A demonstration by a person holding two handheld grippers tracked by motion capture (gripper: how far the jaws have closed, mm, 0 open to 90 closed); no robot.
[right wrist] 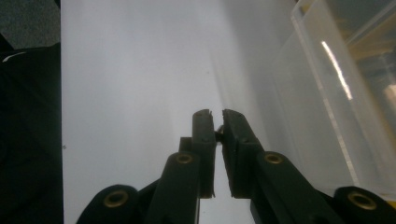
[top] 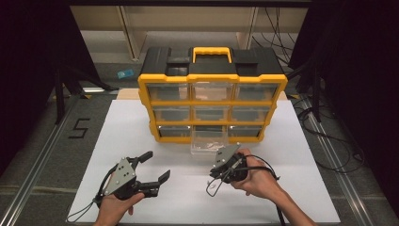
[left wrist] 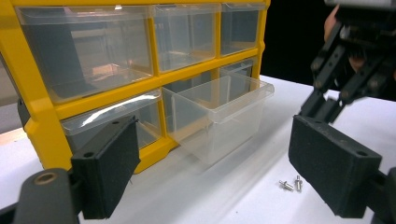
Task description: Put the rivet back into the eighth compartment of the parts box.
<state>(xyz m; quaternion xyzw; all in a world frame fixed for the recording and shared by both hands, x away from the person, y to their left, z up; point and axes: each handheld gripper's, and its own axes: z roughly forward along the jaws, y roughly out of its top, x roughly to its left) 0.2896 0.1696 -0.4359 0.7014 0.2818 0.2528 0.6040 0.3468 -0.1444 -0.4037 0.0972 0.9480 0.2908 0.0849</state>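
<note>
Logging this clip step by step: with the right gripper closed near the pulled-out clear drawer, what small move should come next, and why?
Probably carry the right gripper over the open clear drawer and open there. Its jaws are nearly together with something small and dark pinched between the pads, the drawer stands pulled out beside it, and two small screws lie on the white table.

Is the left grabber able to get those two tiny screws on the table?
Probably yes. The left gripper is open, and the two screws lie on bare white table just ahead, nothing between them.
</note>
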